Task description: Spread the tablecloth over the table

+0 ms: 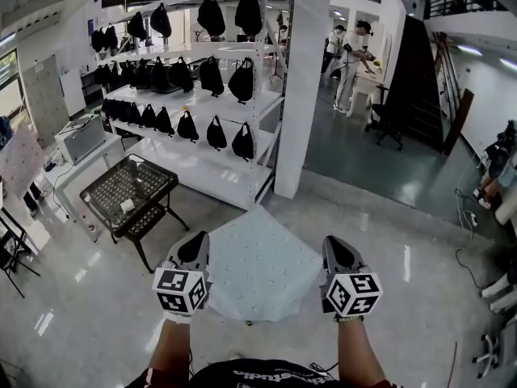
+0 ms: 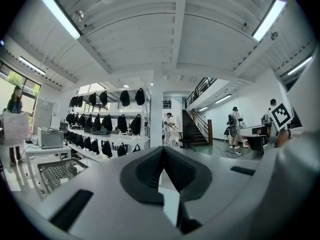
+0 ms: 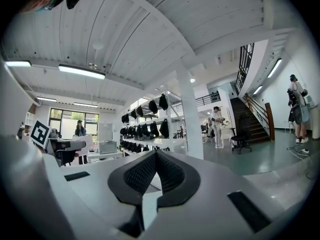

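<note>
Left tool (image 1: 194, 247) and right tool (image 1: 337, 249) both clamped shut on tablecloth (image 1: 260, 265).
Pale, dotted, it stretches between them above the floor (image 1: 105, 297).

Left tool (image 1: 194, 241) and right tool (image 1: 334, 243) are grey, black-padded, with marker cubes (image 1: 181, 290).

Claws: two, left claw (image 1: 196, 241) and right claw (image 1: 334, 242)
Tablecloth (image 1: 260, 267): one
Pillar (image 1: 305, 79): one
Shelf rack (image 1: 194, 95), left of pillar: one
People (image 1: 350, 63) standing right of pillar: two
</note>
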